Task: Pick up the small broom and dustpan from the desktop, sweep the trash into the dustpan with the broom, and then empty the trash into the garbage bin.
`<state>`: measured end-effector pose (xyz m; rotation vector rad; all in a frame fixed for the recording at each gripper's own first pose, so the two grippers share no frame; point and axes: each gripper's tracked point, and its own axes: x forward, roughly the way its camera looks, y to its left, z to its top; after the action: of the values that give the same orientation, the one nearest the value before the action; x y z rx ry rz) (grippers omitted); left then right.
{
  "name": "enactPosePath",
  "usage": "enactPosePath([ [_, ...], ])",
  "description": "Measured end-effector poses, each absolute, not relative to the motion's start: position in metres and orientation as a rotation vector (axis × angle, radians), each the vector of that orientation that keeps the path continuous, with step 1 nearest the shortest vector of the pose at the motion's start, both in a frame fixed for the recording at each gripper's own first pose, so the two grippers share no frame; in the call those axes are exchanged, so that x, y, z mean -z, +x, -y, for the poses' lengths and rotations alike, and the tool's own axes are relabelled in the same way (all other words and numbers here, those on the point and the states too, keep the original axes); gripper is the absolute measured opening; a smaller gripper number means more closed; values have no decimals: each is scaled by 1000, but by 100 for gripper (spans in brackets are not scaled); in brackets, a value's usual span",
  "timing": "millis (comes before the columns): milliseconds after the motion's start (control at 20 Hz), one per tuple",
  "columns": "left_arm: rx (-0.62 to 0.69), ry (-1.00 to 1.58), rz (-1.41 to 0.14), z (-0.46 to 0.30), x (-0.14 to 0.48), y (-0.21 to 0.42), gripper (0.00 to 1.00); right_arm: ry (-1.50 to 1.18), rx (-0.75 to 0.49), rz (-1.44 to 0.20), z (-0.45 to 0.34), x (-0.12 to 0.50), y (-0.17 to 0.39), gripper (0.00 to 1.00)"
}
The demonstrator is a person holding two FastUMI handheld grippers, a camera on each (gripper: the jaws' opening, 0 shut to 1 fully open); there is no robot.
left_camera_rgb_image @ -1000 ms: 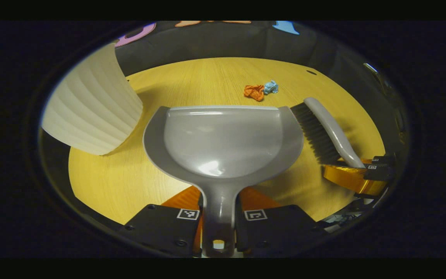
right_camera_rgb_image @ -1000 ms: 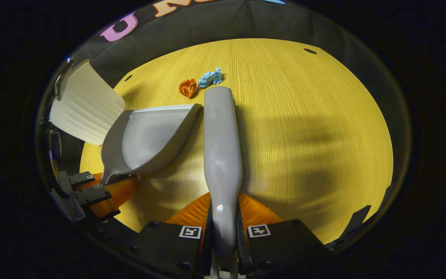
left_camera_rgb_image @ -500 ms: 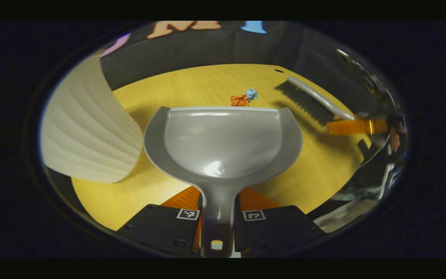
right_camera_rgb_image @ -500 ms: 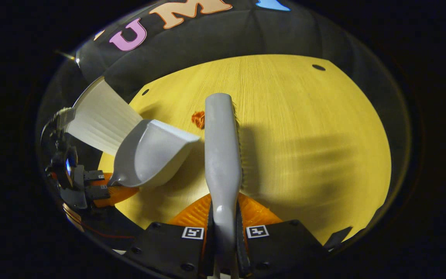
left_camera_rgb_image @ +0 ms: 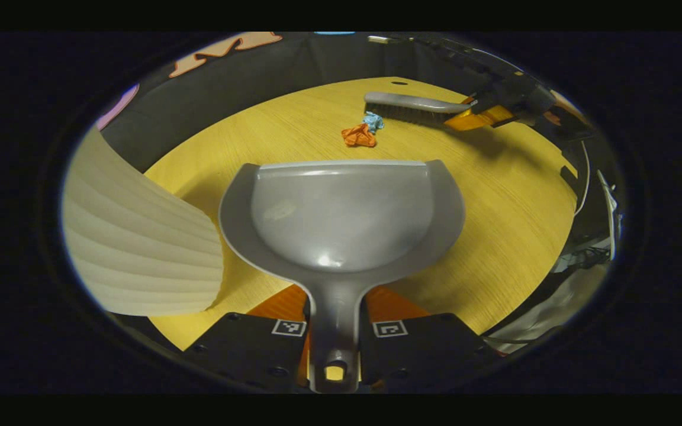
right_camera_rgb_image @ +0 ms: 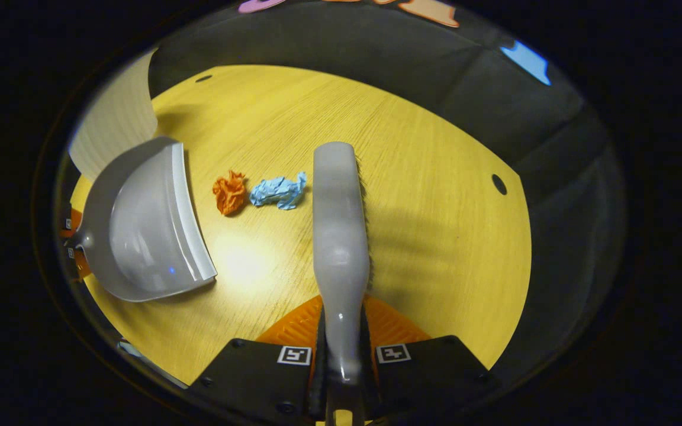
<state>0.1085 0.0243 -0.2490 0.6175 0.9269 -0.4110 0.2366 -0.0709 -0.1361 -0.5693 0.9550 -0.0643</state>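
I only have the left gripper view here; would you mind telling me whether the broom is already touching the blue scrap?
Observer: Not quite. In the right gripper view the blue scrap lies just left of the broom, with the orange scrap beyond it.
Operator: Thank you. Is the right gripper holding the broom firmly?
Observer: Yes, the right gripper has both fingers closed on the handle.
Operator: And does the dustpan face the scraps?
Observer: Yes, the dustpan has its open edge turned toward the scraps, with bare desk between.

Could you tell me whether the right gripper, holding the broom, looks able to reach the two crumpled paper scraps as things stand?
Probably yes. The broom in the right gripper lies just beside the blue scrap and orange scrap, bare desktop between them, and the dustpan waits on their far side.
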Motion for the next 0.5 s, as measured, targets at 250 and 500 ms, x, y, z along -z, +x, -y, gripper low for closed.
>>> enactPosePath([
  [250,413,579,-958,-25,248,105,29,-606,-249,-1015,22,129,221,25],
  [500,371,533,-939,-20,245,108,29,-634,-457,-1046,21,121,225,25],
])
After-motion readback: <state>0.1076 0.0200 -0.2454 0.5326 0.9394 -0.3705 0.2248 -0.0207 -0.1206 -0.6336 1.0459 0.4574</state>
